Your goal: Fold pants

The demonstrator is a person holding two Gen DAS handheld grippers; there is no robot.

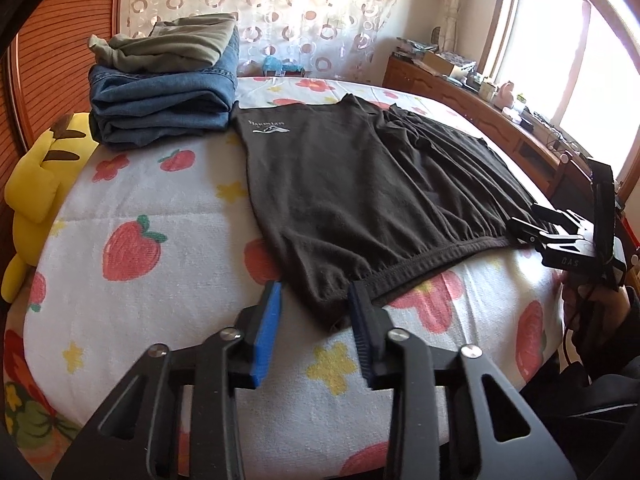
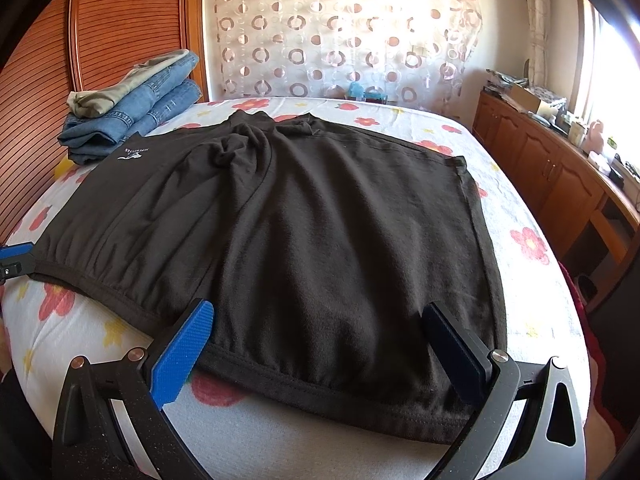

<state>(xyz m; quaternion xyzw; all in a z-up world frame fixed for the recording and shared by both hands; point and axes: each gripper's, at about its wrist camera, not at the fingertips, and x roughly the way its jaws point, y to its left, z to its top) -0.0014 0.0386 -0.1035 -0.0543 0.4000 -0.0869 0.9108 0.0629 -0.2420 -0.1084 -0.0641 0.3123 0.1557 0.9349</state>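
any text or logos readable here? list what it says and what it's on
"OAS": white letters on the black body of the right gripper, as the left wrist view shows it; the first letter is unsure.
White wording above a small white logo on the black pants, near the stacked jeans: too small and blurred to read in either view.

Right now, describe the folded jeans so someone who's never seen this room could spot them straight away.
Start at the bed with the strawberry and flower cover. In its far corner by the slatted wooden wall stands a small stack of folded clothes beside the spread black pants. The jeans are the blue denim layer at the bottom, under an olive-green garment.
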